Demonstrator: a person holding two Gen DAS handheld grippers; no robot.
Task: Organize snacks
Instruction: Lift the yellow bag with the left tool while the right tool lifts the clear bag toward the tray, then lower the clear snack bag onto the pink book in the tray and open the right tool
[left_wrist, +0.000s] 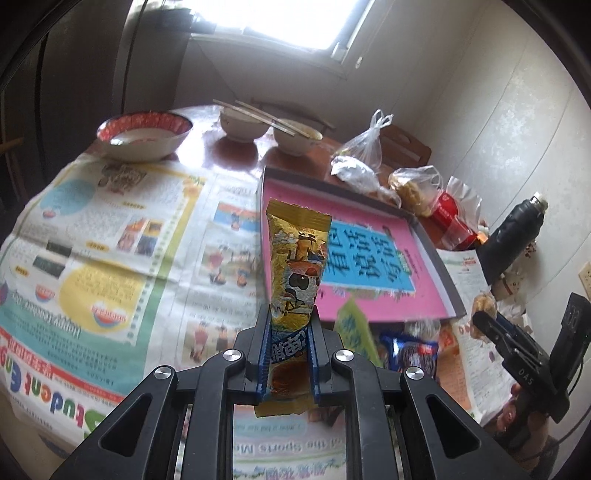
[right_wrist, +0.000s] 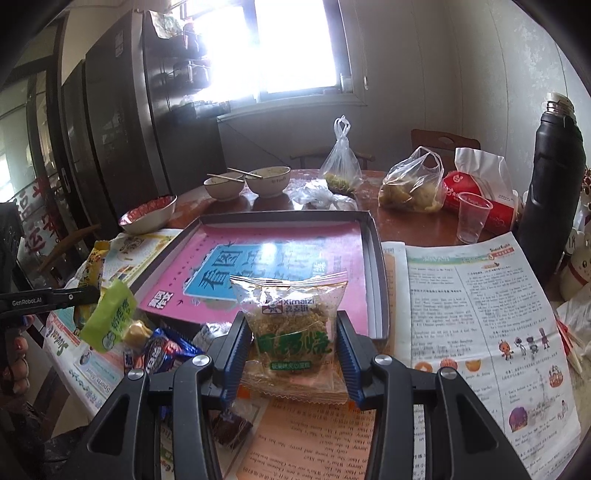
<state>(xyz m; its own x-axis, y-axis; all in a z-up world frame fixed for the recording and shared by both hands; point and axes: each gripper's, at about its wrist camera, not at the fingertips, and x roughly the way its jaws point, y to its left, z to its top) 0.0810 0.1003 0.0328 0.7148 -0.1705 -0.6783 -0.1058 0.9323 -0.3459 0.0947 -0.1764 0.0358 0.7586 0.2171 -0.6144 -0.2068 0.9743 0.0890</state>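
1. While the left gripper (left_wrist: 288, 354) clamps its blue-padded jaws tight on the lower part of a yellow snack bar (left_wrist: 295, 273), the bar stands nearly upright, raised off the surface (left_wrist: 236, 147), in front of the pink tray's near left corner.
2. The pink tray (right_wrist: 375, 236) (a shallow grey-walled box with a pink and blue printed sheet in its bottom) serves as the landmark; nothing lies inside it apart from that sheet.
3. The right gripper (right_wrist: 293, 350) holds a clear packet of noodle snack (right_wrist: 291, 321) with green lettering, its jaws pressed on the packet's two sides, just before the tray's near edge and lifted above the papers.
4. A light green packet (right_wrist: 109, 319) shows left of the tray's near corner, close by the left gripper's tip; whether it hangs from that gripper or rests on the pile I cannot tell.
5. A blue packet (right_wrist: 166, 350) lies on the newspaper (left_wrist: 110, 240) just before the tray's near left corner, among other small wrappers.
6. Beyond the tray's far edge stand two pale bowls (right_wrist: 243, 184) with chopsticks across them, and a red-rimmed bowl (right_wrist: 147, 218) off its far left corner.
7. Right of the tray lie tied plastic bags (right_wrist: 413, 184), a clear plastic cup (right_wrist: 471, 218), a red tissue pack (right_wrist: 484, 195) and a black flask (right_wrist: 554, 177).
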